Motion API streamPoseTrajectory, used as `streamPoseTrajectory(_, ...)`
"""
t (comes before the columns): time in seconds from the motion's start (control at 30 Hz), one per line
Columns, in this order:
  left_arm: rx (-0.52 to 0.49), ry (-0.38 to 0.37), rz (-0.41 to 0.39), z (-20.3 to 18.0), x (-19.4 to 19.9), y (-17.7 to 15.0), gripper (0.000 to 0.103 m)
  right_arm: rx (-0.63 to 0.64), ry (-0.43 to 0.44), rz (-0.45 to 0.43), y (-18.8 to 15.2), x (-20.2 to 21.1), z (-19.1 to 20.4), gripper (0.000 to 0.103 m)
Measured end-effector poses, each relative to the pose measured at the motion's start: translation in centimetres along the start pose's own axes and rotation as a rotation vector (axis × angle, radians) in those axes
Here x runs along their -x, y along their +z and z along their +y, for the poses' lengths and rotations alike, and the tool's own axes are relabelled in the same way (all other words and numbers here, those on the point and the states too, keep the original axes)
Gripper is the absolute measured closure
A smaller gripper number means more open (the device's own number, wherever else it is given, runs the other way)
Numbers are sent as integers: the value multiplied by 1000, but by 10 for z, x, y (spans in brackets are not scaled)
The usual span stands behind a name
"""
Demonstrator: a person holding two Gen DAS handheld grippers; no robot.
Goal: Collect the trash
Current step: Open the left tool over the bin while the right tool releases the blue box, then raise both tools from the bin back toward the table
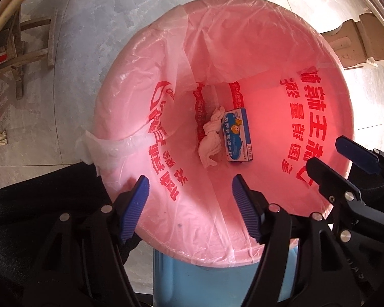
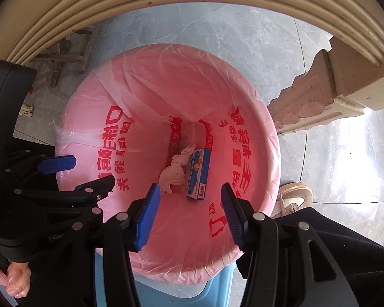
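Left wrist view looks straight down into a blue plastic bin (image 1: 217,278) lined with a thin pink plastic bag printed with red characters (image 1: 307,133). At the bottom of the bag lie a crumpled white tissue wad (image 1: 212,142) and a small blue-and-white cardboard box with a cartoon figure on it (image 1: 238,136); the two touch side by side, the tissue to the left of the box. The left gripper (image 1: 190,209) hangs above the bin's mouth with its blue ribbed pads apart and nothing between them, so it is released. The right gripper (image 1: 343,158) shows at the right edge over the bag's rim, jaws also parted and empty.

From the right wrist view, the right gripper (image 2: 189,216) stands spread over the bag opening, pads clear of everything, with the box (image 2: 199,176) and tissue (image 2: 175,170) well below it inside the liner. The left gripper (image 2: 87,171) reaches in from the left, a bare hand (image 2: 11,278) on its handle. A beige sneaker (image 2: 294,198) rests on the grey marble-patterned floor tiles (image 2: 345,153) just beside the bin, and a cream carved furniture leg (image 2: 320,97) stands near its far right side.
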State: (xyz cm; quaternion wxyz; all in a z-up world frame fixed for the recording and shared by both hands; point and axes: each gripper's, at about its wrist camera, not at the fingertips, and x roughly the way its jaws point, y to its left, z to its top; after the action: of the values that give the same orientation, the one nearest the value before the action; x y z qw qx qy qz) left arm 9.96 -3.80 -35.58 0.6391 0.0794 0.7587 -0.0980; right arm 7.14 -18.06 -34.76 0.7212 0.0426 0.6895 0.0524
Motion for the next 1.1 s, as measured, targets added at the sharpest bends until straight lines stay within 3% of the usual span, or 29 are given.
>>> streamPoseTrajectory(0.23,-21,40,-78,-5,17,-9,37,28,-12,-59,-8,22,5,52)
streamPoseTrajectory(0.4,-65,76,-175,-10,56,-34,37,63,-8,-164,-30,70,12,36)
streamPoseTrajectory(0.5,-95,78,-274,-12,96,-53,30,81,26,-245,-45,111,16,34)
streamPoseTrajectory(0.6,-109,77,-386,-10,144,-73,25,93,39,-322,-56,152,19,17)
streamPoseTrajectory(0.7,-99,23,-452,-4,189,-86,17,102,59,-407,-62,195,23,13)
streamPoseTrajectory(0.8,-67,-16,-474,4,231,-88,11,100,77,-452,-58,234,24,9)
streamPoseTrajectory(0.93,-45,-33,-525,11,284,-81,11,85,109,-501,-44,283,19,7)
streamPoseTrajectory(1.1,-7,-34,-566,27,351,-63,11,25,210,-549,-21,342,-3,7)
